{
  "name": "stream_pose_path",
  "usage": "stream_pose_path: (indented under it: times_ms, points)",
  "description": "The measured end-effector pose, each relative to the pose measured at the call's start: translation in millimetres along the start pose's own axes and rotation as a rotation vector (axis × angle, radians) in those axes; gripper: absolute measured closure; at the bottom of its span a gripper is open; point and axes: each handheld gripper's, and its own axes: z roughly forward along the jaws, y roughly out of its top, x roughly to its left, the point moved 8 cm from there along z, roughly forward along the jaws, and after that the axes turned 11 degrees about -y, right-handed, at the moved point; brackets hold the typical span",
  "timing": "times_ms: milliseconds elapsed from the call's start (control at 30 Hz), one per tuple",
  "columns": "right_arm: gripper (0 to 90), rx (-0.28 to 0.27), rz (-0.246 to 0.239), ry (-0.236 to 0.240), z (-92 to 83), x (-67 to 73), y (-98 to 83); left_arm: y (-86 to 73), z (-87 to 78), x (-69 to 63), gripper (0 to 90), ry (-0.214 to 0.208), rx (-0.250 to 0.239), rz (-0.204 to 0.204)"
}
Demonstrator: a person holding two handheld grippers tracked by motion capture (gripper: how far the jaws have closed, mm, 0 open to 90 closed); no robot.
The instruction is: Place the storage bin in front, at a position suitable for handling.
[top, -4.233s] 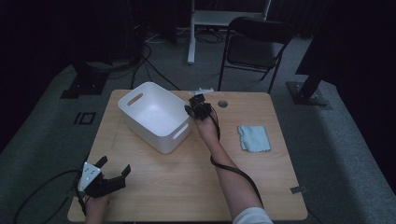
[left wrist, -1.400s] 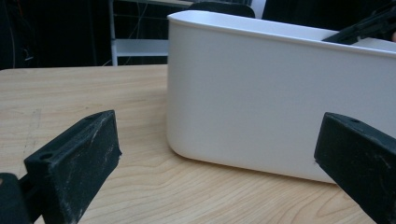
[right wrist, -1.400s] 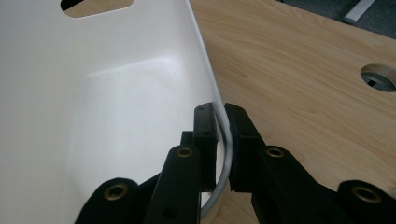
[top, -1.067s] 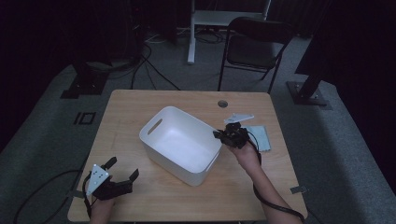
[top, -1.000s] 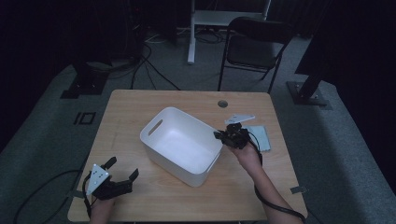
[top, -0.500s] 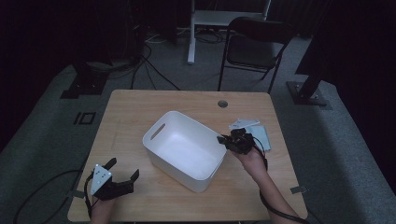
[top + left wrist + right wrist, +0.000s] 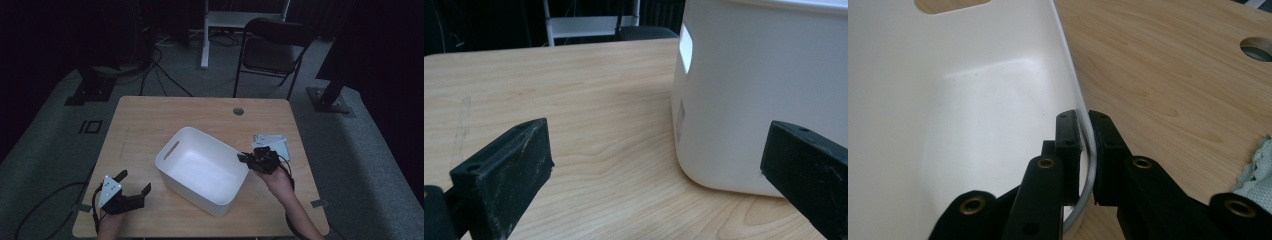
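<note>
White tub (image 7: 202, 170) sitting in the middle of the wood table (image 7: 150, 120), one end slot facing the far left corner. Right gripper (image 7: 246, 159) pinching the tub's near right rim, one jaw inside, one outside. Left gripper (image 7: 134, 183) resting near the front left corner, spread wide, holding nothing. Pale cloth (image 7: 272, 145) lying just behind the right hand.

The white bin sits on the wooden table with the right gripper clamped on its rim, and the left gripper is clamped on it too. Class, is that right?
Not quite. The left gripper is open, its jaws apart with the white bin beyond them, as the left gripper view shows. The right gripper does clamp the rim.
</note>
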Motion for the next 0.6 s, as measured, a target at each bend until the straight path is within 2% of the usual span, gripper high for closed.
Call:
stream_pose_path:
  times_ms: [100, 167, 300, 467, 533, 600]
  points:
    - [83.9, -0.003, 0.004, 0.004, -4.2, 0.3, -3.7, -1.6, -0.4, 3.3, 0.5, 0.034, 0.015, 0.01]
    - [83.9, -0.006, 0.012, 0.011, -6.0, 0.7, -5.4, -1.4, -1.1, 5.7, 0.5, 0.042, 0.005, -0.012]
    - [84.0, -0.004, 0.008, 0.017, -9.0, 2.7, -7.8, -0.8, -3.7, 8.3, 0.5, 0.049, 0.006, -0.032]
    - [82.5, -0.002, 0.016, 0.027, -10.2, 3.5, -9.1, 5.1, -6.7, 7.6, 0.5, 0.019, -0.016, -0.046]
    - [77.5, -0.008, 0.027, 0.037, -10.2, 4.3, -10.0, 8.2, -7.9, 7.2, 0.6, 0.003, -0.009, -0.055]
    - [73.4, -0.01, 0.035, 0.038, -10.4, 5.0, -11.4, 10.7, -8.6, 5.6, 0.6, -0.031, 0.016, -0.092]
